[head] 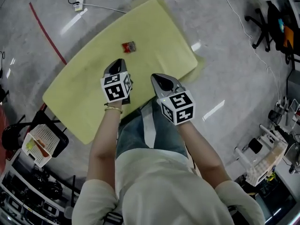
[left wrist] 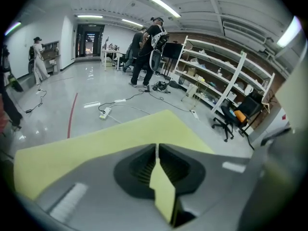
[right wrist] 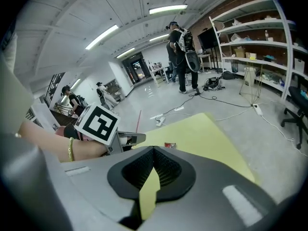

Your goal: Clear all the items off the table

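Observation:
A small red packet (head: 128, 46) lies alone near the middle of the pale yellow table (head: 154, 27). My left gripper (head: 116, 63) hovers over the table's near part, just short of the packet, with its jaws closed and nothing between them. To its right, my right gripper (head: 156, 77) is over the table's near edge, also shut and empty. In the left gripper view the closed gripper (left wrist: 157, 147) faces the bare tabletop (left wrist: 96, 143). In the right gripper view the closed gripper (right wrist: 153, 149) points at the red packet (right wrist: 170, 145), with the left gripper's marker cube (right wrist: 98, 124) at the left.
A white basket (head: 41, 144) stands on a cart left of the table. On the floor are a power strip (head: 78, 3) with cables and a red line (head: 47, 32). An office chair (head: 262, 18) and shelves (left wrist: 221, 81) are at the right; people (left wrist: 151, 47) stand far off.

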Demonstrator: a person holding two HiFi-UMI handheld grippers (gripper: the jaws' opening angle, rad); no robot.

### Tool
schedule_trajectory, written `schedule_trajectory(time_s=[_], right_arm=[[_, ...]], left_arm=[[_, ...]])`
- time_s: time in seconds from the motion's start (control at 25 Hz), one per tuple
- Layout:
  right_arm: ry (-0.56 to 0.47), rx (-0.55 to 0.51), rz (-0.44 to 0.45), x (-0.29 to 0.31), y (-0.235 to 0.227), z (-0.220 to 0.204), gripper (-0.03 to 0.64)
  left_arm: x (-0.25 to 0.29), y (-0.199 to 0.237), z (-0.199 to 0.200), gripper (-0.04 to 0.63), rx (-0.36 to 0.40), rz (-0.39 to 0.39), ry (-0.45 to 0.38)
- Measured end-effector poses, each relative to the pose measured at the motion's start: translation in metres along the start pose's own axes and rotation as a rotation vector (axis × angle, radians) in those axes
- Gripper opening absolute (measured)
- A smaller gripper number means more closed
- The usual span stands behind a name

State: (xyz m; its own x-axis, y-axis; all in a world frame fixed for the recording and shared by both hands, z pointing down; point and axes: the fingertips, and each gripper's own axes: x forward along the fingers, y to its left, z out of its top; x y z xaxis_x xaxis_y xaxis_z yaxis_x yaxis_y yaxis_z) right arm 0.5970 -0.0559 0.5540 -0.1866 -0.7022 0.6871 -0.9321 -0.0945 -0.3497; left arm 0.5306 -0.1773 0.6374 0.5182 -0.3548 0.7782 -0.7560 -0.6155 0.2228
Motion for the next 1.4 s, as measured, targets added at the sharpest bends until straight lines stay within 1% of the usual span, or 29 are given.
schedule_trajectory(time_s=[0.12, 0.28, 0.48, 0.6, 0.8, 1.04, 1.12, 1.2, 1.4], right_arm=[[0.02, 0.019, 0.002, 0.016, -0.011, -0.007, -0.002], [0.05, 0.03, 0.002, 0.034, -0.031, -0.019, -0.002], [0.062, 0.046, 0.001, 0.052, -0.046, -0.028, -0.002], [0.071, 0.057, 0.004, 0.061, -0.052, -0.035, -0.002], [0.101, 0.073, 0.02, 0.071, -0.052, -0.054, -0.002], [0.126, 0.084, 0.027, 0.073, -0.051, -0.068, -0.002], [0.129, 0.087, 0.025, 0.074, -0.052, -0.07, -0.002], [0.128, 0.091, 0.022, 0.074, -0.055, -0.07, -0.002], [0.117, 0.09, 0.02, 0.071, -0.054, -0.063, -0.002]], left_arm=[[0.028, 0.011, -0.009, 0.04, -0.016, 0.015, 0.026], [0.066, 0.017, -0.026, 0.106, -0.046, 0.014, 0.067], [0.108, 0.023, -0.046, 0.174, -0.06, 0.011, 0.111], [0.129, 0.024, -0.053, 0.192, -0.076, 0.01, 0.121], [0.154, 0.031, -0.059, 0.193, -0.088, 0.025, 0.134], [0.167, 0.036, -0.057, 0.185, -0.103, 0.042, 0.139], [0.17, 0.039, -0.059, 0.157, -0.097, 0.06, 0.149], [0.172, 0.039, -0.061, 0.105, -0.077, 0.08, 0.159], [0.168, 0.036, -0.057, 0.064, -0.007, 0.087, 0.151]])
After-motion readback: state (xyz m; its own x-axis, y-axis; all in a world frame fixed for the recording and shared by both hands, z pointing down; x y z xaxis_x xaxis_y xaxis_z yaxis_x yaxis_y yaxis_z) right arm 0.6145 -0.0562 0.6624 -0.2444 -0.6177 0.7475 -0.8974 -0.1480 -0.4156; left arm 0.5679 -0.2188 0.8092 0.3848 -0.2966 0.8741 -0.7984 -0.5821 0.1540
